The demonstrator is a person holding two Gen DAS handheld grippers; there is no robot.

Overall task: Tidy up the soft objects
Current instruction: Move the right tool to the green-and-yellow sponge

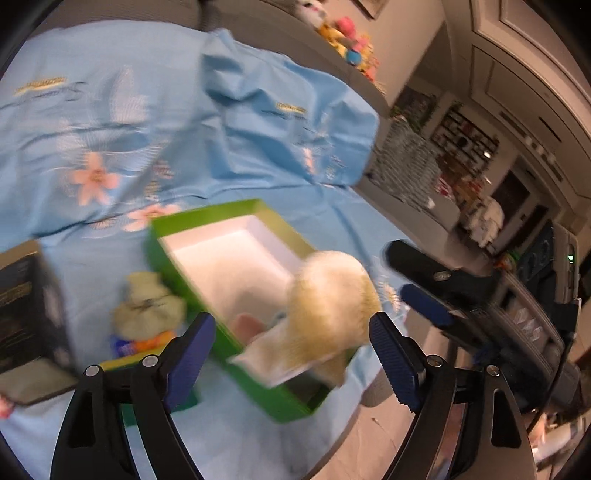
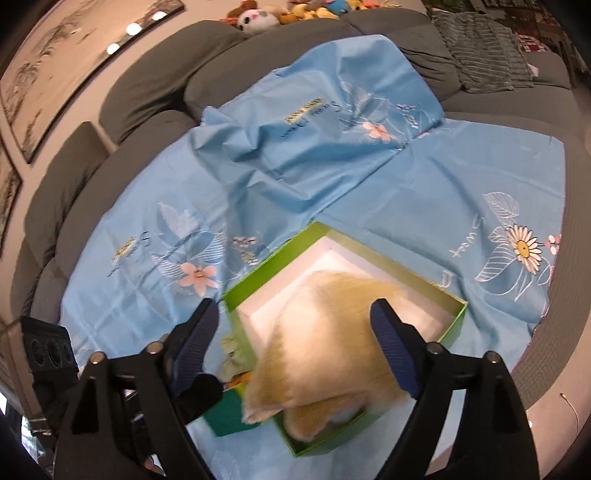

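A cream fluffy soft toy (image 1: 332, 295) lies tilted in the near end of an open green box (image 1: 207, 216) with a white inside, its white tag hanging over the near wall. A pink item (image 1: 245, 325) shows beneath it in the box. My left gripper (image 1: 293, 321) is open just in front of the box, with its pads clear of the toy. In the right wrist view the fluffy toy (image 2: 325, 332) fills the near half of the green box (image 2: 406, 266). My right gripper (image 2: 295, 306) hangs open above it, holding nothing.
A pale plush (image 1: 147, 306) with orange and blue parts lies left of the box, beside a dark carton (image 1: 26, 306) and a small green lid (image 1: 162, 402). All rest on a blue flowered sheet (image 2: 332, 166) over a grey sofa (image 2: 147, 92). Plush toys (image 2: 258, 16) line the sofa back.
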